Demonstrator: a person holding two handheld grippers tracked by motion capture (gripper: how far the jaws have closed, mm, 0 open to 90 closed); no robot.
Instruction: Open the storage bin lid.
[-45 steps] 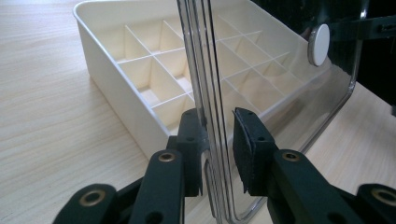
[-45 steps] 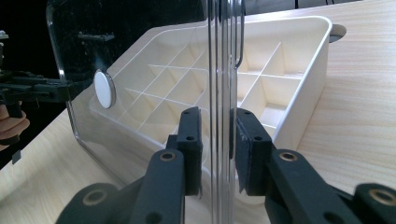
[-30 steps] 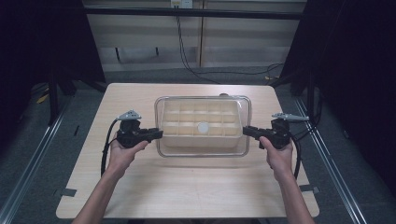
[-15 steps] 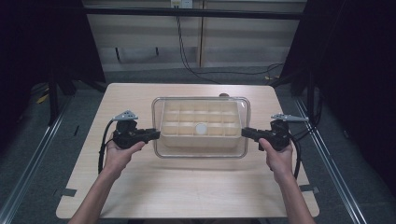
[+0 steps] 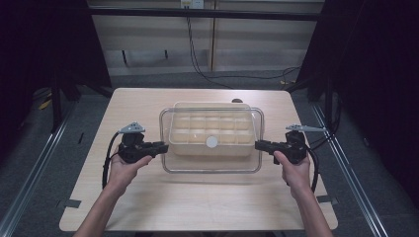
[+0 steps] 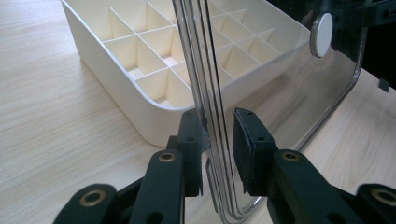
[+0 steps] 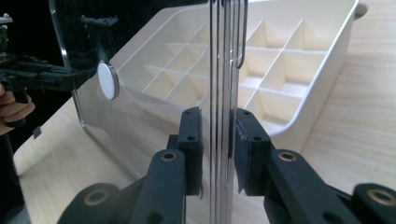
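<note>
A clear plastic lid (image 5: 211,165) with a white round knob (image 5: 211,142) hangs level over a cream tray (image 5: 212,105) split into several compartments. My left gripper (image 5: 163,145) is shut on the lid's left rim, and my right gripper (image 5: 258,144) is shut on its right rim. In the left gripper view the gripper (image 6: 218,135) clamps the lid (image 6: 280,93) edge-on, with the tray (image 6: 140,60) beyond it. The right gripper view has the gripper (image 7: 219,135) on the lid (image 7: 154,121), the knob (image 7: 108,80) at left and the tray (image 7: 289,70) behind.
The tray stands mid-table on a light wooden table (image 5: 148,197). A small dark object (image 5: 237,100) lies just behind the tray. Black frame posts (image 5: 57,98) flank the table, and cables (image 5: 197,59) run along the floor at the back.
The lid and both grippers have drifted slightly toward the near edge of the table, so the tray's far rim now shows beyond the lid. Both grips stay the same.
</note>
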